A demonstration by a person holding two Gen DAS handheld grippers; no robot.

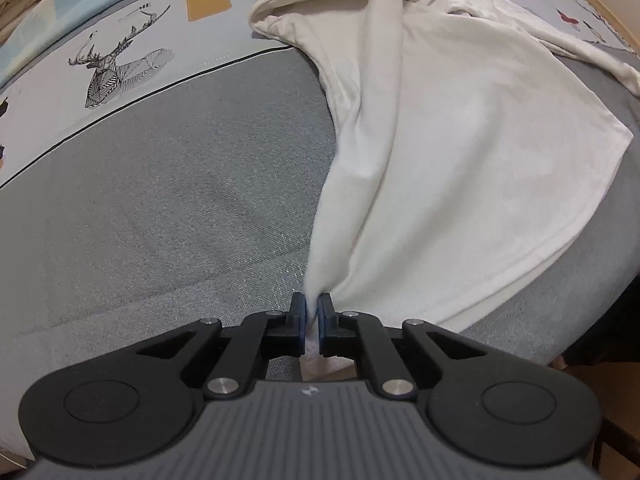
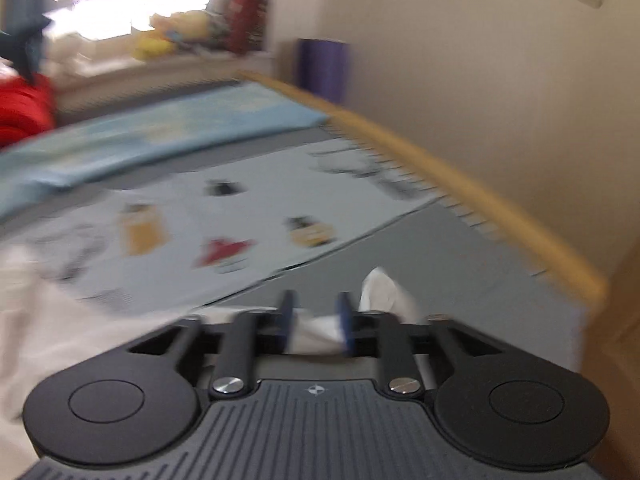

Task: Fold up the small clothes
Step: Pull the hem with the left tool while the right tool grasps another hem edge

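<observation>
On the far left of the left wrist view lies a printed sheet [image 1: 120, 68] with a deer drawing, and below it the grey bed cover [image 1: 168, 184] stretches toward the camera. Right of that, the white shirt [image 1: 460, 152] lies spread and rumpled across the bed, its hem running toward the right edge. One corner of it is drawn into a taut ridge that ends at the left gripper [image 1: 311, 312], whose fingers are pinched together on the cloth with only a sliver of fabric between the blue pads.

Moving to the right wrist view, everything is smeared by motion. White cloth shows at the lower left, the printed sheet crosses the middle, and a wooden bed rail [image 2: 440, 176] runs along the wall. The right gripper [image 2: 316, 320] has its fingers somewhat apart with a fold of white fabric between them; whether the pads truly bite it I cannot tell.

My reading is that the shirt is being picked up by its edges for spreading or a first fold. The next move likely calls for both grips to be firm and the cloth pulled even.

The collar and sleeves are bunched at the far end and hard to sort out, and neither view shows both grippers together.
</observation>
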